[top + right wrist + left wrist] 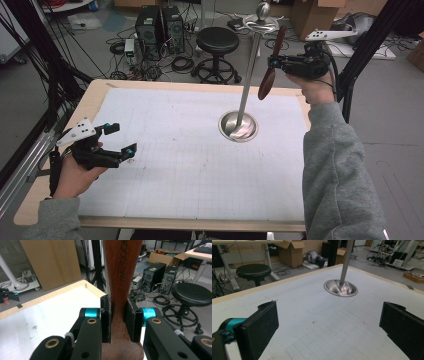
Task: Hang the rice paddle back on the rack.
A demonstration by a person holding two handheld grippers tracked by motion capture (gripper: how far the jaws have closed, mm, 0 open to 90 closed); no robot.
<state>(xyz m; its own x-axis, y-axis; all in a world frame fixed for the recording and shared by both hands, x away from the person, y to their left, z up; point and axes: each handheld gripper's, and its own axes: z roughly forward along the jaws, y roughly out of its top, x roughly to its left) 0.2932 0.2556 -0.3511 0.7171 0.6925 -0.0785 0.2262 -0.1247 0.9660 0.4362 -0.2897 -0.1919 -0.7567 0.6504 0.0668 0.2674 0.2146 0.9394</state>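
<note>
Right gripper (274, 62) clamps the spoon (270, 67) beside the stand (248, 80), likely to hang it; left gripper (122, 139) waits open, well clear.

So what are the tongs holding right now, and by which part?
Right tongs clamp the dark brown wooden spatula on its narrow handle, near mid-length. Left tongs are open, holding nothing.

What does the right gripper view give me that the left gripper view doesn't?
Right gripper view alone: the right gripper shut on the wooden utensil, with lettering burned into the wood, and two computer towers on the floor. Left gripper view alone: the left gripper open over the mat, and the metal stand with its dished base. Both: the table and the black stool.
</note>
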